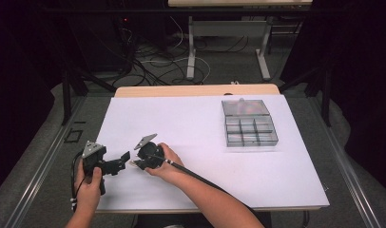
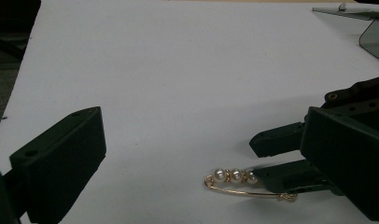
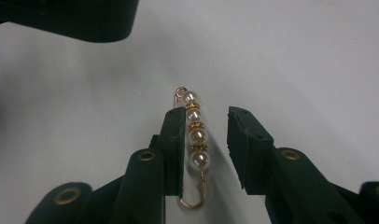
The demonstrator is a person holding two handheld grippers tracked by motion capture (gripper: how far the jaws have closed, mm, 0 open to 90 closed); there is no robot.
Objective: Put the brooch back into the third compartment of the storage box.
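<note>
pearl pin (image 3: 195, 140) lay flat on the white table (image 1: 191, 123), between the unclosed jaws of the right gripper (image 3: 206, 140), part hidden; left gripper (image 2: 197, 154) gaped, empty.

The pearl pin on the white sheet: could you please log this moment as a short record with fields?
Item: pearl pin, gold wire, lying flat on the white sheet
Right hand-held gripper: jaws astride the pin, one pad beside the pearls, the other apart; not yet clamped
Left hand-held gripper: open, nearby, holding nothing
Compartment box: far right, lid open
</note>
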